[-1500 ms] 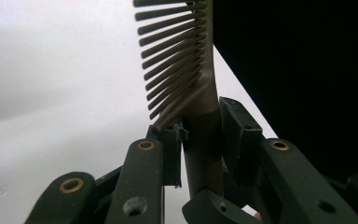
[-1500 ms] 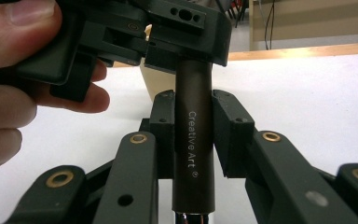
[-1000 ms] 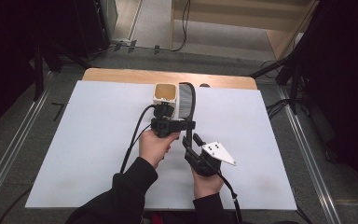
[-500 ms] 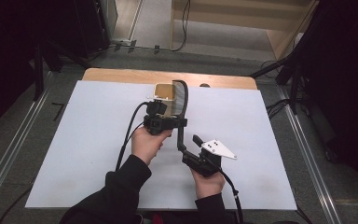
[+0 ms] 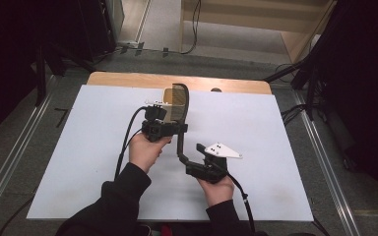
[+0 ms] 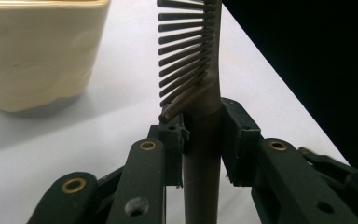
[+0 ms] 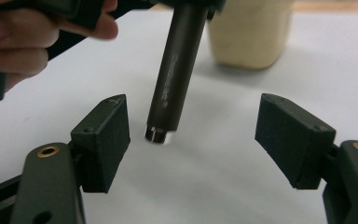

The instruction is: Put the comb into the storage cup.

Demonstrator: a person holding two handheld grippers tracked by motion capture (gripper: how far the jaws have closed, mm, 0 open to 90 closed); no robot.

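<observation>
A dark comb (image 5: 179, 100) with a round handle (image 7: 174, 70) stands upright above the white mat. My left gripper (image 5: 178, 129) is shut on the handle just below the teeth (image 6: 186, 56), its pads (image 6: 240, 135) pressing both sides. My right gripper (image 7: 191, 126) sits lower and nearer the person, and its jaws have just been opening. The handle's lower end hangs between its pads (image 7: 105, 135) without touching either. A cream cup (image 6: 37, 51) stands behind the comb, partly hidden by it in the high view.
The white mat (image 5: 78, 147) covers most of a wooden table (image 5: 128, 78). The cream cup (image 7: 247, 37) stands near the mat's far edge. The person's left hand (image 7: 18, 42) is close by the right gripper. Dark floor and cables surround the table.
The left hand has carried the comb a little to the left. The right gripper's jaws have spread apart around the handle's lower end.
</observation>
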